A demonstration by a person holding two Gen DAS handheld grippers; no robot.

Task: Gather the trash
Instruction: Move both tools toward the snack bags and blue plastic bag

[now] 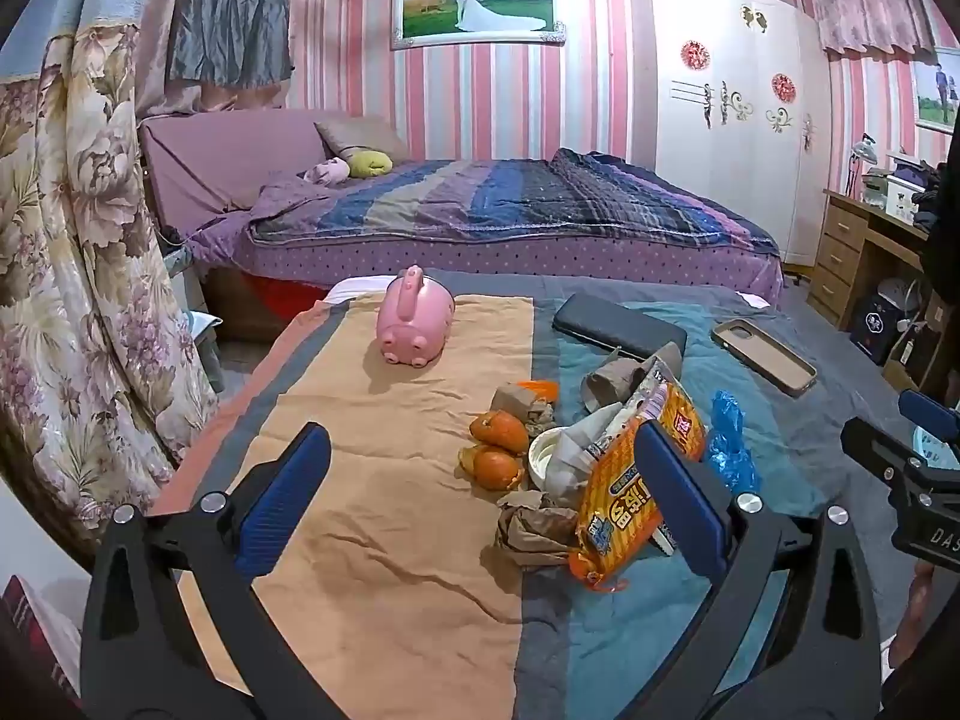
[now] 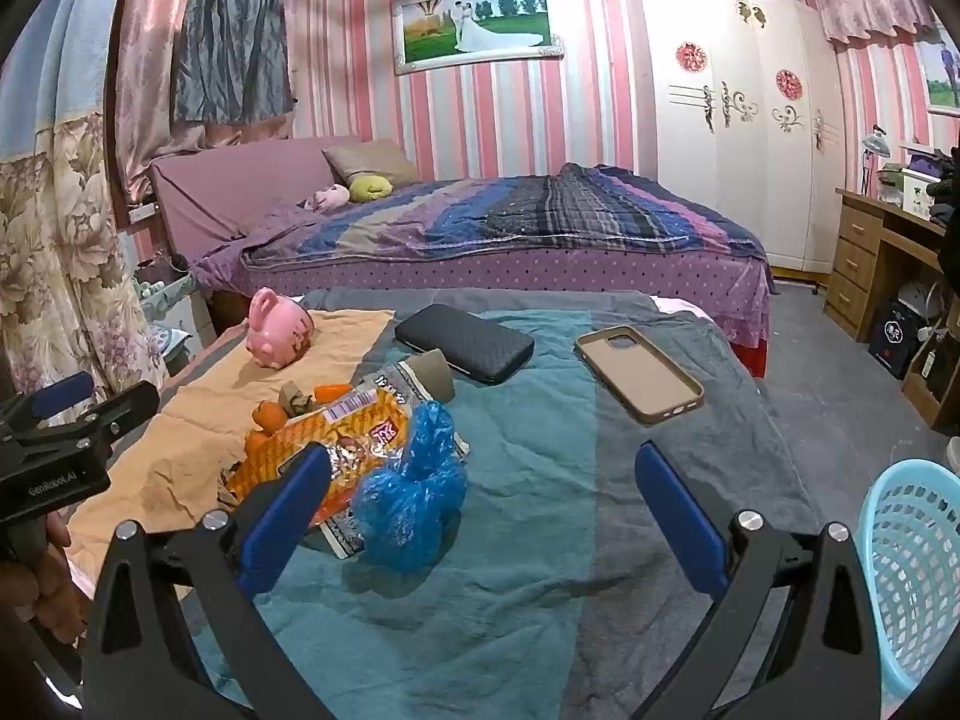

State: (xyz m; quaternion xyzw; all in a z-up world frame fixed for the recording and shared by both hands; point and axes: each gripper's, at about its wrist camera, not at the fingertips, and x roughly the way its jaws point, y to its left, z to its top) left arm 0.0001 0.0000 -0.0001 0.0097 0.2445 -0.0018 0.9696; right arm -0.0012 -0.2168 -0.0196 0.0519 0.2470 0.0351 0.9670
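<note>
Trash pile sits mid-table on the striped cloth (image 1: 384,540), at the seam between the orange and teal bands. Contents: orange snack wrapper (image 1: 636,498) lying over a white paper cup (image 1: 549,450), orange peels (image 1: 495,447) on its left, crumpled brown paper (image 1: 534,525) at the near edge, crumpled blue plastic bag (image 2: 408,492) on the right side of the pile, touching the wrapper. A flattened cardboard tube (image 1: 630,375) lies at the far end of the heap.

Light blue mesh basket (image 2: 912,570) stands off the table's right edge, only visible in the right wrist view, well apart from the pile.

Left gripper (image 1: 480,510): jaws spread wide, nothing between the pads, hovering above the cloth and angled down at the pile; its right finger overlaps the wrapper in view, contact can't be confirmed. Right gripper (image 2: 480,510): also fully spread, empty, over the bare teal cloth to the right of the blue bag; left finger sits in front of the wrapper and bag.

Non-trash on the table: pink piggy bank (image 1: 417,324) on the orange band, far side; black wallet-like case (image 2: 465,348) and tan phone case (image 2: 639,375), lying open side up, on the teal and grey bands, apart from each other.

Behind: bed with purple striped bedding (image 1: 510,204), white wardrobe (image 1: 726,102), wooden desk (image 1: 852,252) at right.
</note>
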